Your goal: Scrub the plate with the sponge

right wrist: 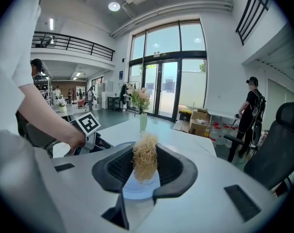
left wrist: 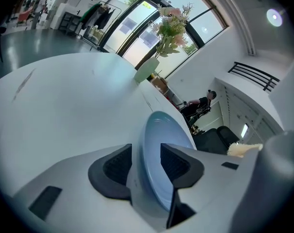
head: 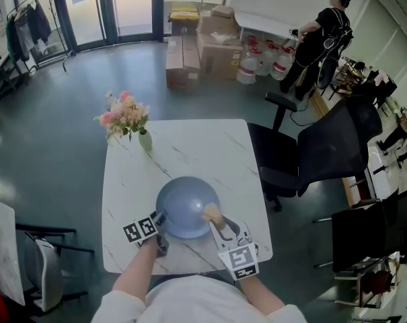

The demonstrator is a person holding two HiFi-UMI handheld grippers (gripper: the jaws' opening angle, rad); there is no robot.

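Observation:
A pale blue plate (head: 183, 204) lies on the white marble table (head: 190, 147) near its front edge. My left gripper (head: 161, 219) is at the plate's left rim. In the left gripper view the plate (left wrist: 159, 135) passes edge-on between the jaws of that gripper (left wrist: 146, 161), and a gap shows beside the left pad, so it stands open around the rim. My right gripper (head: 216, 224) is shut on a tan fibrous sponge (head: 212, 214) over the plate's right side. The right gripper view shows the sponge (right wrist: 145, 157) upright between the pads, above the plate (right wrist: 139, 188).
A vase of pink flowers (head: 126, 118) stands at the table's far left corner. A black office chair (head: 324, 147) sits close to the table's right side, and another chair (head: 45, 264) at the left. Cardboard boxes (head: 210, 46) and a person (head: 327, 39) are far behind.

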